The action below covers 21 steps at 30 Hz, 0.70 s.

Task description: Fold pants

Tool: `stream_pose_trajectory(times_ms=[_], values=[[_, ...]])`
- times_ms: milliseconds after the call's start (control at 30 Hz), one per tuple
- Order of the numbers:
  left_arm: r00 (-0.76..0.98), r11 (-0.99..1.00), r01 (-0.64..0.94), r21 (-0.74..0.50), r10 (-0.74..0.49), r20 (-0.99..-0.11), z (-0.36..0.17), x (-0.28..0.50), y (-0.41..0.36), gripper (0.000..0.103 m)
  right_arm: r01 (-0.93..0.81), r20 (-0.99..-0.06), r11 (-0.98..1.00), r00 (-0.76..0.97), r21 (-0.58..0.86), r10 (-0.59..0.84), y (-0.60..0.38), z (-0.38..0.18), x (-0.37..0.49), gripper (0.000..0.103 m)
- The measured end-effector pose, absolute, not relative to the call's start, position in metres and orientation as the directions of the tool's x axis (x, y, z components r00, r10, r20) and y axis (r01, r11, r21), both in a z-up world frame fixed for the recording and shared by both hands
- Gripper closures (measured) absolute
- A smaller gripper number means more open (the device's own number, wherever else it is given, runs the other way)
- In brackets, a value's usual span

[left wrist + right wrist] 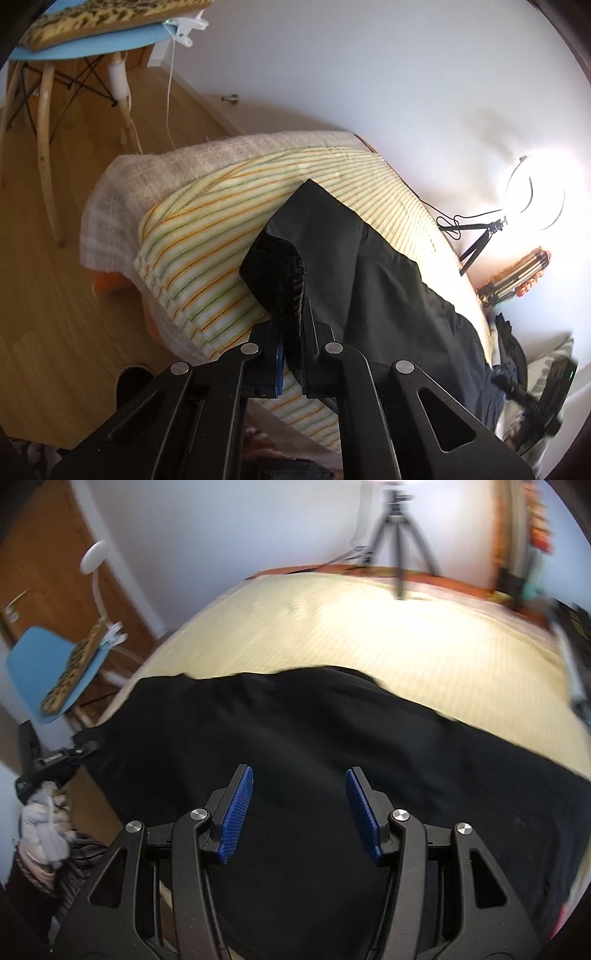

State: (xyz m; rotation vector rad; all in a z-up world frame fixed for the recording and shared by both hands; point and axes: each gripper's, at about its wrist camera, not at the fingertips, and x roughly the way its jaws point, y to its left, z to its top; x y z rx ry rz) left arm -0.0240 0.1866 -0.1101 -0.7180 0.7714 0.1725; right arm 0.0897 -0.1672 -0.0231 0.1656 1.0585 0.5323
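Black pants point(369, 266) lie across a striped yellow blanket point(207, 229) on a bed. My left gripper point(291, 314) is shut on the pants' ribbed edge point(277, 266), held slightly raised at the near left end. In the right wrist view the pants point(314, 738) spread wide over the blanket point(369, 635). My right gripper point(299, 805) is open just above the black cloth, its blue pads point(236, 812) apart and empty. The other gripper shows at the pants' left end point(59, 760).
A blue chair point(85, 48) with a leopard cushion stands on the wood floor at the left. A ring light on a tripod point(532, 199) stands at the bed's far side. A tripod point(399, 535) stands behind the bed. Clothes pile point(44, 830) at the left.
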Motion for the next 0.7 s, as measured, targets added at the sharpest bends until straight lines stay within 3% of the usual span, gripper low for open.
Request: stream_pose_trajectory(times_ms=[233, 333, 433, 533, 700], values=[[0.741, 0.762, -0.363, -0.535, -0.112, -0.662, -0.101, -0.031, 0.187, 0.098, -0.537, -0.79, 0.768, 0.271, 0.35, 0.55, -0.052, -0.03, 0.124, 0.063], [0.752, 0.773, -0.353, -0.528, -0.102, -0.651, -0.095, -0.034, 0.185, 0.098, -0.57, -0.865, 0.795, 0.272, 0.209, 0.422, -0.014, -0.054, 0.131, 0.065], [0.75, 0.771, -0.352, -0.531, -0.108, -0.653, -0.096, -0.036, 0.184, 0.098, -0.553, -0.874, 0.82, 0.314, 0.15, 0.371, -0.004, -0.058, 0.138, 0.065], [0.749, 0.774, -0.355, -0.524, -0.1, -0.655, -0.097, -0.036, 0.184, 0.098, -0.523, -0.873, 0.832, 0.3, 0.187, 0.384, -0.006, -0.053, 0.143, 0.065], [0.759, 0.797, -0.33, -0.507, -0.095, -0.644, -0.088, -0.031, 0.177, 0.098, -0.56, -0.815, 0.766, 0.251, 0.317, 0.522, -0.003, -0.034, 0.121, 0.065]])
